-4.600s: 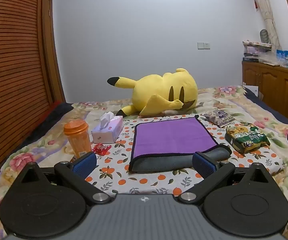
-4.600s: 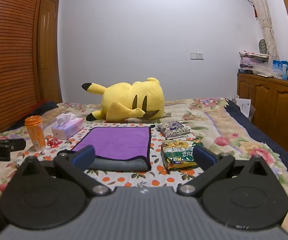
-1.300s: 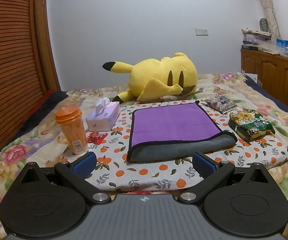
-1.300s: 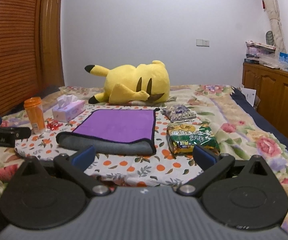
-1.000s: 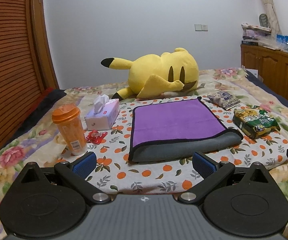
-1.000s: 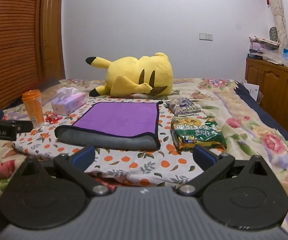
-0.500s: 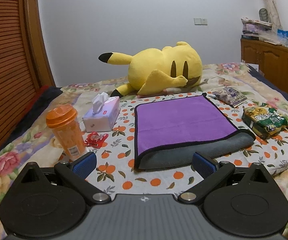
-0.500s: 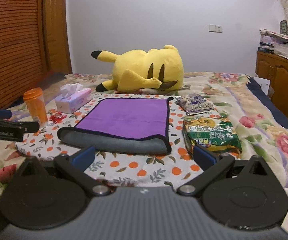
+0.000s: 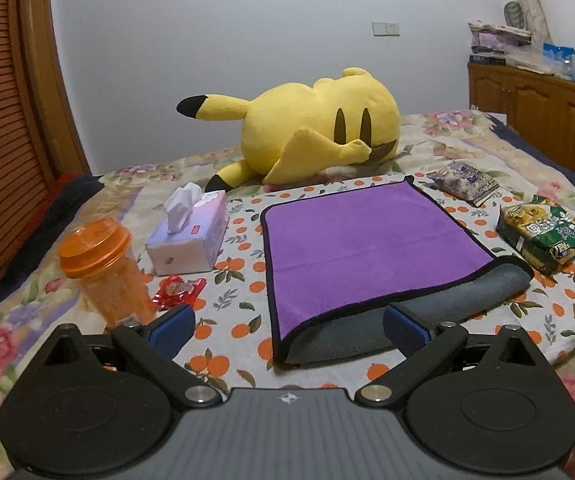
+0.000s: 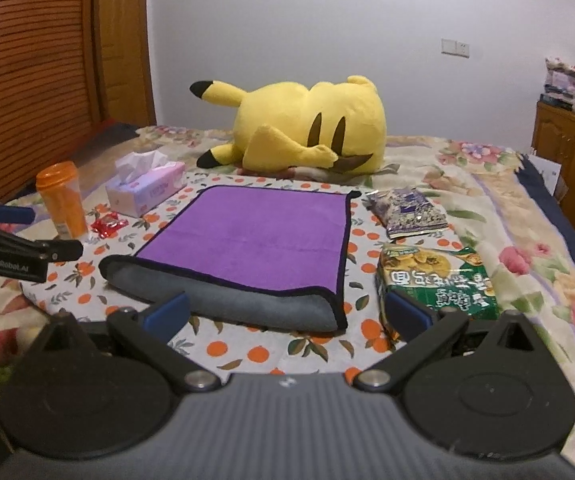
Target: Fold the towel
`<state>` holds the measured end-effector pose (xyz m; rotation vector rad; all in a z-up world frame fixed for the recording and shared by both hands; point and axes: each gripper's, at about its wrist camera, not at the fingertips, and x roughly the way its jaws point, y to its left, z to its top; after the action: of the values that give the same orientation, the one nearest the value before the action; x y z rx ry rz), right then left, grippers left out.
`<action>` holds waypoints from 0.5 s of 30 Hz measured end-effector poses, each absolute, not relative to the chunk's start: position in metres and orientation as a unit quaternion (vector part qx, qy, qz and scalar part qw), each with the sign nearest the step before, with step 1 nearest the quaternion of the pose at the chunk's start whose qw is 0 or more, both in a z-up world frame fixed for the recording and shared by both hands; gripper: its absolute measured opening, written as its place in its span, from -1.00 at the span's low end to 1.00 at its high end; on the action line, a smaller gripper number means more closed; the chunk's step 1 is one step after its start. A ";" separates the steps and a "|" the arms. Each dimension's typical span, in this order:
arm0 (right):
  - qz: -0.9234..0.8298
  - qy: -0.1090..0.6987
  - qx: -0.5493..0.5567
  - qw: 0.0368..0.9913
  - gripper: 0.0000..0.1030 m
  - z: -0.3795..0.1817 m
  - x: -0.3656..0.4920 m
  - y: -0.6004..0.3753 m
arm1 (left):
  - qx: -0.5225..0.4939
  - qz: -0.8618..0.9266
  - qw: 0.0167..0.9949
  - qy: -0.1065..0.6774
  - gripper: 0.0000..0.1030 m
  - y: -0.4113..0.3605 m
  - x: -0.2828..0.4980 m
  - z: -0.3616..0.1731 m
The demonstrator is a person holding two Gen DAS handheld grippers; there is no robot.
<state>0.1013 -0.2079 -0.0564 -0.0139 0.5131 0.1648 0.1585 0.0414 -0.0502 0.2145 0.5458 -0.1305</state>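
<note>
Left wrist view: left gripper [image 9: 287, 326] spread wide, holding nothing, low over the bed's near edge. Purple towel [image 9: 361, 246] lies mid-bed, already folded once, grey fold [image 9: 427, 312] nearest; tissue box [image 9: 187, 240] and orange bottle [image 9: 105, 268] toward the left edge.

Right wrist view: right gripper [image 10: 287, 312] also spread, empty, facing the towel's [image 10: 255, 236] near right corner; snack bag [image 10: 439, 280] just beside. Approach step, likely second fold; next, each gripper needs to pinch a near corner.
</note>
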 end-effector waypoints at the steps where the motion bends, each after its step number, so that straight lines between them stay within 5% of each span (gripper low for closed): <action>1: 0.084 0.257 -0.008 0.963 1.00 -0.058 0.105 -0.207 | 0.104 -0.063 0.956 0.268 0.98 0.043 0.162 -0.052; 15: 0.113 0.306 -0.028 0.945 0.99 -0.080 0.152 -0.204 | 0.096 -0.078 0.942 0.311 0.60 0.055 0.207 -0.089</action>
<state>0.1522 -0.2036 -0.0798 -0.0579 0.6237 0.2300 0.2068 0.0548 -0.0891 0.1965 0.6341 -0.1597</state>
